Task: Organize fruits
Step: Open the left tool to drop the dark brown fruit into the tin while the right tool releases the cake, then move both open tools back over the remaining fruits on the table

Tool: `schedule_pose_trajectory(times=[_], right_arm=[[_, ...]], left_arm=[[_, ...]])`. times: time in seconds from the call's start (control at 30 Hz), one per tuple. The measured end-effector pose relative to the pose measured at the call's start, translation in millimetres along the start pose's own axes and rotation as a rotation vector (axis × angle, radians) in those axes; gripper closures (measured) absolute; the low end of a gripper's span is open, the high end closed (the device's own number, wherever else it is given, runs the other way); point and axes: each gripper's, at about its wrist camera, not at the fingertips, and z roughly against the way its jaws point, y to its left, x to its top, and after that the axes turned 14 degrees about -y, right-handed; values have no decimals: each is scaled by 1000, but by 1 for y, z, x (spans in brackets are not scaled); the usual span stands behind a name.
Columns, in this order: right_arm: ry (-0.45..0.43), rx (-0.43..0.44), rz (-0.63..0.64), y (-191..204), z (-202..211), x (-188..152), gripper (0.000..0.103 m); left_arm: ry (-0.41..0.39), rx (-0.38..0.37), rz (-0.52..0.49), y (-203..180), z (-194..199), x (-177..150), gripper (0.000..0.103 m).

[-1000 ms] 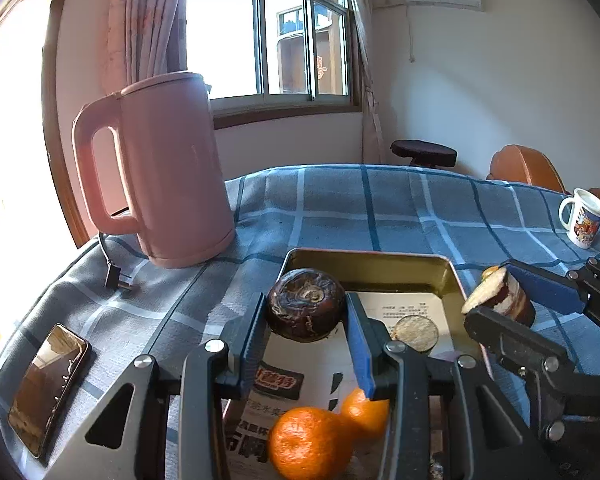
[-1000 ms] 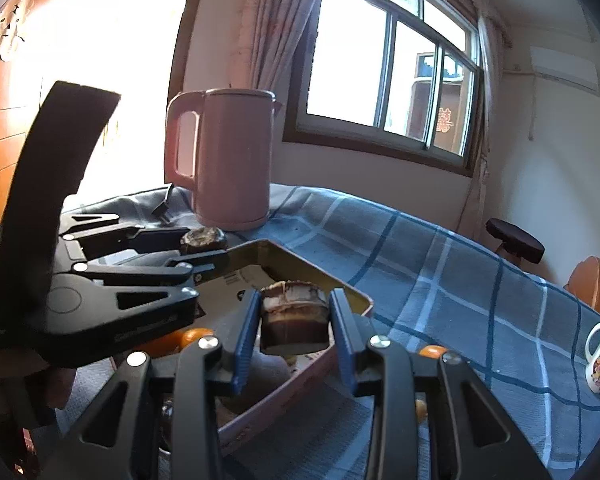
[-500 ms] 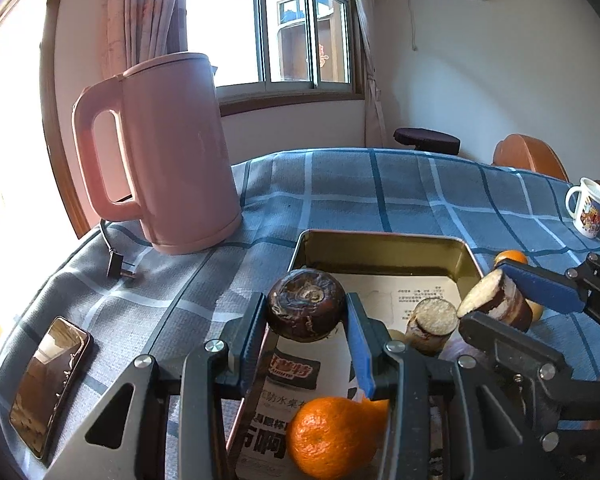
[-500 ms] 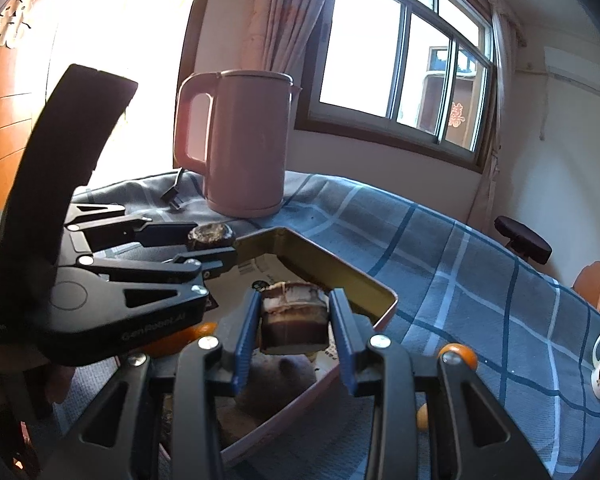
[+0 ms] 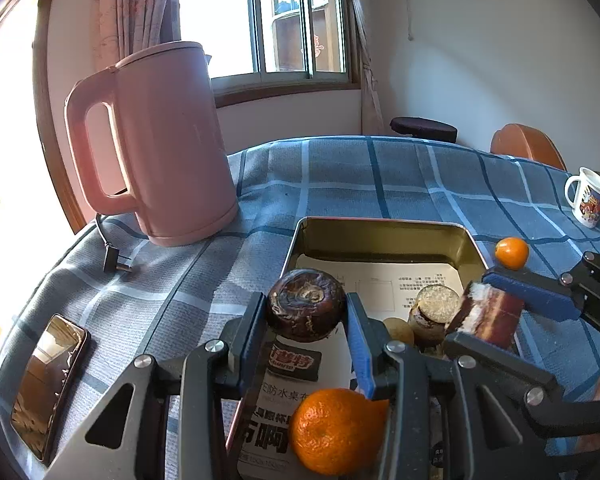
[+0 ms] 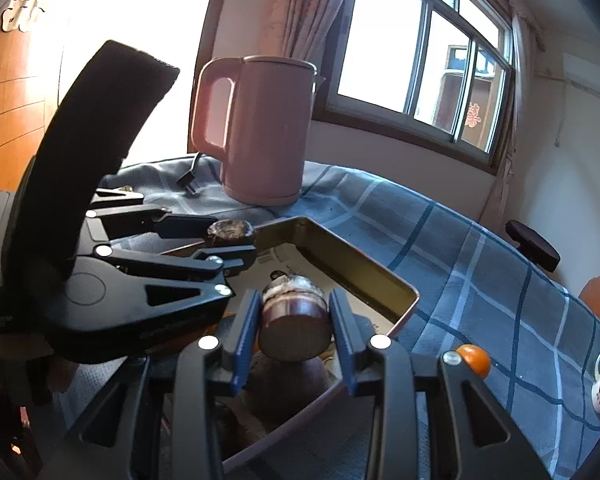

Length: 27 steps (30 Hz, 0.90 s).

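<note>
Hovering over the tray (image 5: 384, 227), the left gripper (image 5: 306, 312) jaws clamp a dark fruit (image 5: 305, 303); the right gripper (image 6: 294, 316) jaws clamp a cut piece (image 6: 294, 320).

Pink kettle (image 5: 156, 144) at 10 o'clock. Blue-grey checked cloth (image 5: 380, 184) covers desk. Gold-walled tin tray (image 5: 380, 236). Orange tangerine (image 5: 332, 430) at 6 o'clock. Dark brown round fruit (image 5: 306, 304) between blue-padded fingers (image 5: 358, 346).

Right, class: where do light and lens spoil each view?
Left wrist view: sun whites out the left edge beside the pink kettle; the fisheye bends the window frame. Right wrist view: the upper left is blown out, and the left gripper is nearly a silhouette.
</note>
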Motion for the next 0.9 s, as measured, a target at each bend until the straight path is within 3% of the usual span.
schedule_pose_trajectory(times=[0.4, 0.5, 0.57, 0.67, 0.77, 0.9], right_arm=[[34, 41, 13, 6, -3, -3, 63], [30, 31, -4, 3, -1, -3, 51], [24, 24, -24, -3, 1, -3, 43], [9, 18, -42, -13, 12, -4, 39], [-6, -14, -34, -26, 28, -4, 28], [4, -136, -37, -65, 59, -10, 23]], left_arm=[[10, 8, 7, 3, 0, -2, 61], [8, 22, 20, 6, 3, -1, 54], [0, 21, 24, 7, 5, 0, 43], [-29, 14, 23, 5, 14, 2, 26], [-62, -3, 20, 0, 23, 7, 22], [-96, -42, 29, -11, 32, 14, 21]])
